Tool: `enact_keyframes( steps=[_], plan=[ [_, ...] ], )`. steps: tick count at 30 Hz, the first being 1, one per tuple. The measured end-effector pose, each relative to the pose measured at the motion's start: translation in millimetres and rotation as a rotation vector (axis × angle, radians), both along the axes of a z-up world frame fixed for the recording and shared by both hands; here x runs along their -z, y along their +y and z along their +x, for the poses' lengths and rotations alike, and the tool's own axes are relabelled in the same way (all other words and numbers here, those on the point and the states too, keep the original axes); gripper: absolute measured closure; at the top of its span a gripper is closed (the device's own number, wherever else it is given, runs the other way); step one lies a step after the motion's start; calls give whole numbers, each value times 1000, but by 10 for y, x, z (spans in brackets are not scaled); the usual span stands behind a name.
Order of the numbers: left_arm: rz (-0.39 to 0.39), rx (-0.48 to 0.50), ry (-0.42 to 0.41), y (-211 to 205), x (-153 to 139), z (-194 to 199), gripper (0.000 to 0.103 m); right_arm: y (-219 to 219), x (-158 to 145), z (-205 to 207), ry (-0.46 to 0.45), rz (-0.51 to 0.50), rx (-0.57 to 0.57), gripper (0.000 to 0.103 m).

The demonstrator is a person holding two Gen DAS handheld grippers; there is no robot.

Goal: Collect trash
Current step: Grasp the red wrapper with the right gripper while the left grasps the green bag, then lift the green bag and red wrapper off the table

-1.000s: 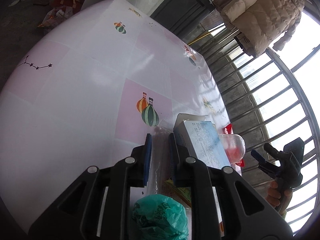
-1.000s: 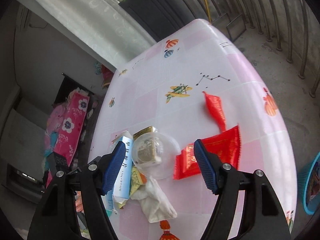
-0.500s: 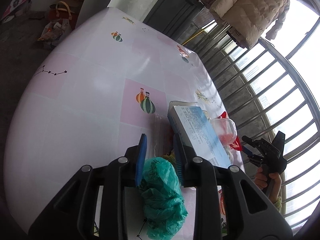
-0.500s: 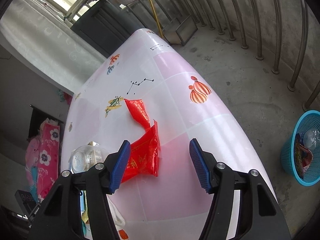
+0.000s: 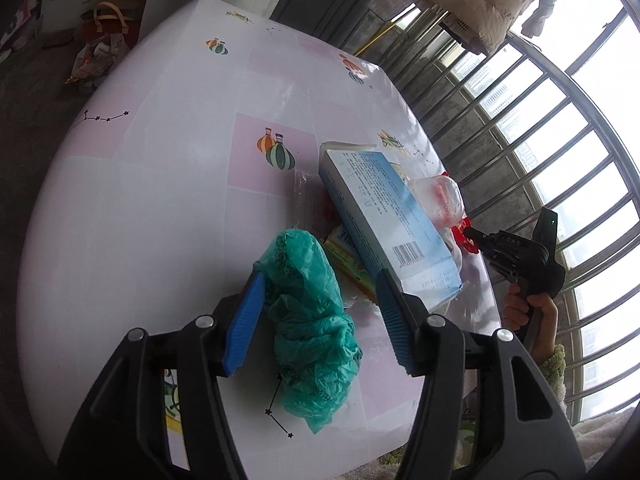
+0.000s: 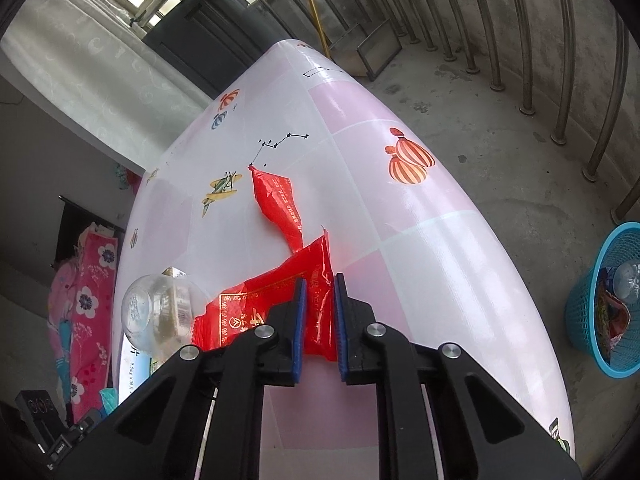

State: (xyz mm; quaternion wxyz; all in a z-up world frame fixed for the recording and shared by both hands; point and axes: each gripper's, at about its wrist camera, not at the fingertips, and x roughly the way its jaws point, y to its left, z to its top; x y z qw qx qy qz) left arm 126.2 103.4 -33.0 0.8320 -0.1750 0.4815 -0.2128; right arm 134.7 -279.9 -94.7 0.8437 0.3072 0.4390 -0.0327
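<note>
A crumpled green plastic bag [image 5: 312, 320] lies on the pink and white table [image 5: 160, 200] between the blue pads of my left gripper [image 5: 320, 316]. Its jaws are opening and stand wide, the left pad just brushing the bag. In the right wrist view my right gripper [image 6: 319, 324] is closing, its pads pinching the near edge of a red wrapper [image 6: 256, 304]. A second red wrapper [image 6: 280, 204] lies just beyond. The left wrist view shows the right gripper [image 5: 476, 236] in a person's hand [image 5: 532, 312], its tips at the red wrapper [image 5: 464, 236].
A blue and white box [image 5: 384, 216], a yellow packet [image 5: 348, 260] and a clear plastic cup [image 6: 156, 312] are piled beside the green bag. A blue basket [image 6: 608, 300] holding trash stands on the floor right of the table [image 6: 420, 260]. Metal railings run behind.
My left gripper drew back over the green bag and its jaws spread wide. My right gripper swung from the clear cup to the red wrapper, sank and closed on its edge.
</note>
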Motion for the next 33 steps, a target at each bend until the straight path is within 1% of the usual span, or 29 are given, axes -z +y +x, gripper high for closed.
enact_keyframes(
  steps=[4,10,12,16,19,21,23,25,28,30,33],
  plan=[
    [36,27,-1,-67,22,-80,41,-41,-52,-174,7,-20,10,92],
    [61,66,7,-175,47,-162,36,-84,-133,-641,20,-63,8,93],
    [82,74,9,-211,70,-173,35,-85,-121,-811,31,-59,5,93],
    [142,77,7,-284,143,-172,35,-66,-72,-1119,43,-18,0,93],
    [171,69,22,-320,227,-168,36,-21,-45,-1263,43,17,-12,93],
    [180,60,36,-309,288,-147,44,17,-54,-1316,37,23,-20,93],
    [190,49,26,-298,307,-145,47,54,-78,-1346,27,28,-31,94],
    [208,44,13,-289,296,-157,49,70,-98,-1364,19,34,-41,95],
    [210,36,-6,-261,230,-208,51,77,-137,-1383,2,47,-49,96],
    [206,39,-27,-252,133,-274,51,67,-175,-1403,-16,62,-54,96],
    [197,53,-79,-280,-96,-411,51,45,-266,-1458,-46,57,-56,96]
  ],
)
